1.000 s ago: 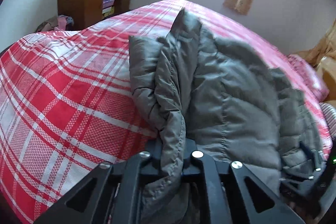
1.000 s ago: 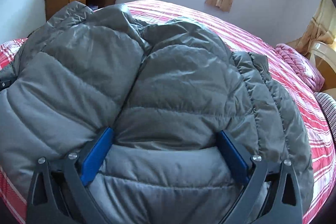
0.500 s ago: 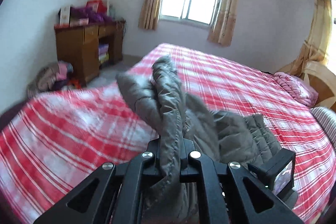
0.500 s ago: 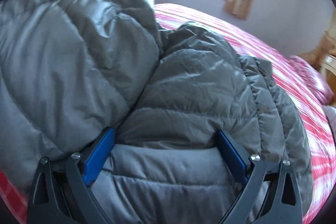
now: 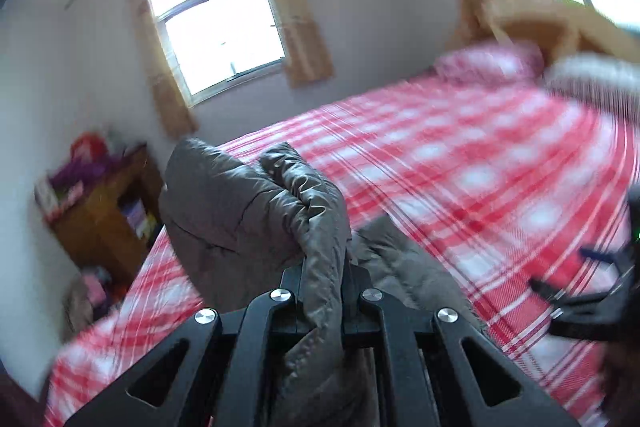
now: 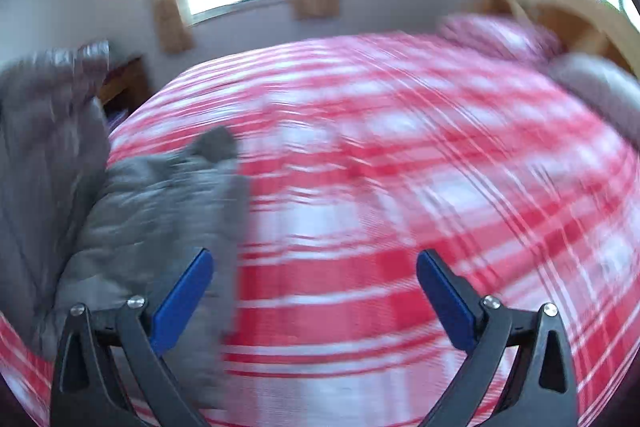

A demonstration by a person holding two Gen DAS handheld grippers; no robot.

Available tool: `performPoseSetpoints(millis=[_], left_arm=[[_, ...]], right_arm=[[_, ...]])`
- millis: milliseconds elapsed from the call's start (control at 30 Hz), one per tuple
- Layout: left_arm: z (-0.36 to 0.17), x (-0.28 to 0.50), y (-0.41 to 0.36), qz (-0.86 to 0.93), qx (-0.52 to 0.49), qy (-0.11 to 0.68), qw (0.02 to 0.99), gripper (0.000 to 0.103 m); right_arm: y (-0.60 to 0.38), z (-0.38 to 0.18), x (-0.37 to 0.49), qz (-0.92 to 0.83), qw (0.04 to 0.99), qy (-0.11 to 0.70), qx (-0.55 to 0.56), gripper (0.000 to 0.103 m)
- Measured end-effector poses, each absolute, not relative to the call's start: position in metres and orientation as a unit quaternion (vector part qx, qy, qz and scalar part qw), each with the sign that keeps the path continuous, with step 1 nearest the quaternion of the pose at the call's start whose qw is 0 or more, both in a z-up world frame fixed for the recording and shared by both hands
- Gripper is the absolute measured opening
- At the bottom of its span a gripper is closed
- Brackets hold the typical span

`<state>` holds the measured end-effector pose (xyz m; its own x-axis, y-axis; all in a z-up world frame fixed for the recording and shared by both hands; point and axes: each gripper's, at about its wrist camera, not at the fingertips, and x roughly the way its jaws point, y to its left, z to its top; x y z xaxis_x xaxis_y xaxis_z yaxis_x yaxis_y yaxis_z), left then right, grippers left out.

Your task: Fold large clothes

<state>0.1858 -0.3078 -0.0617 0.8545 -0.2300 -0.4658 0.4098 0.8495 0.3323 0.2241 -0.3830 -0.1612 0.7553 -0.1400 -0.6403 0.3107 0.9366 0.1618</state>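
A grey puffer jacket hangs lifted over the red and white plaid bed. My left gripper is shut on a fold of the jacket's edge, which sticks up between its black fingers. In the right wrist view the jacket bunches at the left, reaching down beside the left blue pad. My right gripper stands wide open over bare bedspread, with nothing between its pads. The right gripper also shows at the right edge of the left wrist view. Both views are motion-blurred.
A wooden desk with piled items stands against the left wall, clothes on the floor below it. A curtained window is in the far wall. Pink pillows and a wooden headboard lie at the bed's far right.
My left gripper has risen and rolled with the jacket edge in it, pulling the jacket off the bed. My right gripper has come off the jacket and swung right over bare bedspread.
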Motion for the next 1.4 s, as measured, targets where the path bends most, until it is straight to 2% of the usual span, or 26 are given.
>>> performPoseSetpoints(millis=[200,267,300,400,433,467,500,533,600,733,900,1000,1100,1233,1400], left_arm=[[-0.145,0.182,-0.384,-0.184,0.315,0.226,0.903,0.007],[-0.148,0.173,-0.388,-0.183,0.332,0.216,0.9,0.015],[-0.146,0.168,-0.388,-0.183,0.338,0.213,0.898,0.022],[-0.117,0.141,-0.38,-0.189,0.347,0.186,0.9,0.033],[-0.104,0.132,-0.375,-0.192,0.343,0.175,0.903,0.05],[-0.089,0.122,-0.368,-0.196,0.335,0.162,0.907,0.078],[-0.073,0.113,-0.358,-0.197,0.32,0.146,0.915,0.09],[-0.06,0.108,-0.347,-0.194,0.306,0.131,0.923,0.098],[-0.039,0.107,-0.321,-0.173,0.282,0.116,0.936,0.098],[-0.023,0.171,-0.249,-0.03,0.216,0.171,0.961,0.098],[-0.045,0.279,-0.142,0.173,0.093,0.285,0.938,0.098],[-0.061,0.31,-0.107,0.201,0.036,0.327,0.922,0.098],[-0.072,0.327,-0.105,0.202,0.006,0.343,0.917,0.098],[-0.074,0.344,-0.119,0.189,0.001,0.339,0.922,0.098],[-0.076,0.36,-0.146,0.144,-0.006,0.325,0.935,0.098]], right_arm=[[-0.422,-0.184,0.206,-0.153,0.913,0.34,0.165,0.103],[-0.427,-0.192,0.2,-0.157,0.91,0.346,0.168,0.103],[-0.427,-0.195,0.195,-0.16,0.908,0.348,0.169,0.103],[-0.436,-0.2,0.191,-0.161,0.905,0.35,0.181,0.103],[-0.438,-0.197,0.191,-0.164,0.905,0.348,0.182,0.103],[-0.439,-0.195,0.194,-0.168,0.906,0.346,0.175,0.103],[-0.442,-0.192,0.196,-0.169,0.908,0.344,0.17,0.103],[-0.442,-0.187,0.196,-0.169,0.909,0.342,0.168,0.102],[-0.443,-0.171,0.199,-0.176,0.911,0.336,0.161,0.095],[-0.423,-0.12,0.216,-0.156,0.922,0.325,0.138,0.084],[-0.339,-0.037,0.249,-0.1,0.948,0.297,0.056,0.08],[-0.278,-0.012,0.284,-0.072,0.951,0.301,0.007,0.08],[-0.236,-0.014,0.329,-0.042,0.942,0.331,0.028,0.079],[-0.201,-0.038,0.376,-0.027,0.946,0.321,0.033,0.071],[-0.215,-0.083,0.386,-0.058,0.935,0.35,0.021,0.069]])
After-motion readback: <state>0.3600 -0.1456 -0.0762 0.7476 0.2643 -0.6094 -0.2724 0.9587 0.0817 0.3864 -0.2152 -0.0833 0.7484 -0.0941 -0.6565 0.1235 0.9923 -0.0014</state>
